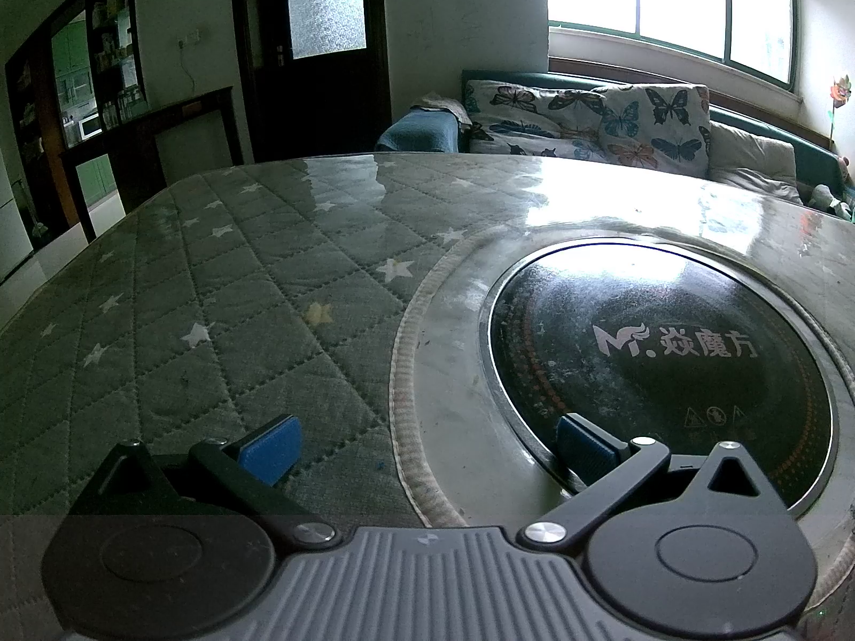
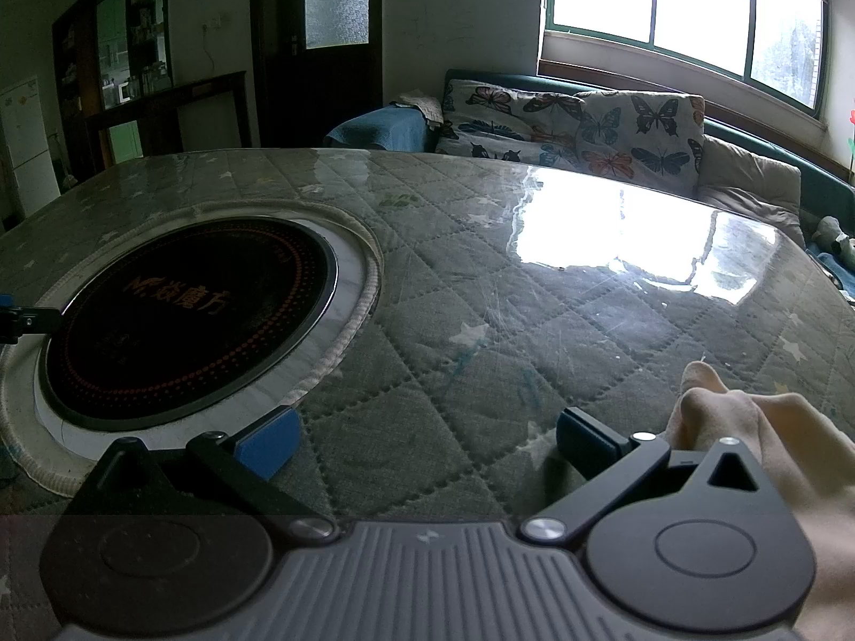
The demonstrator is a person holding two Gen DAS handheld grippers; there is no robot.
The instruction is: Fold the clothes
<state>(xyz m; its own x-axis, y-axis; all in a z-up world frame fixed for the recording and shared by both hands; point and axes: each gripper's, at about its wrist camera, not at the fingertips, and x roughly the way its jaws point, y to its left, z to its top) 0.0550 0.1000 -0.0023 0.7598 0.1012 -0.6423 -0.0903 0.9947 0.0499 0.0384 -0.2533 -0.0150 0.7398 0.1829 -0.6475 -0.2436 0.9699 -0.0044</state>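
A cream-coloured garment (image 2: pixel 759 427) lies bunched on the table at the lower right of the right wrist view, partly behind the gripper body. My right gripper (image 2: pixel 427 440) stands open just left of it, nothing between its blue pads; its right pad (image 2: pixel 580 440) is near the cloth's edge. My left gripper (image 1: pixel 427 446) is open too, low over the table, with its right pad (image 1: pixel 582 446) over the rim of the black cooktop (image 1: pixel 657 368). No garment shows in the left wrist view. A tip of the left gripper's finger (image 2: pixel 16 315) peeks in at the left edge.
The table (image 2: pixel 481 288) has a quilted grey star cover under glossy clear film. A round black induction cooktop (image 2: pixel 181 315) is set in its middle. Beyond the far edge stand a sofa with butterfly cushions (image 2: pixel 577 128), a dark door (image 1: pixel 315 48) and shelving (image 1: pixel 91 75).
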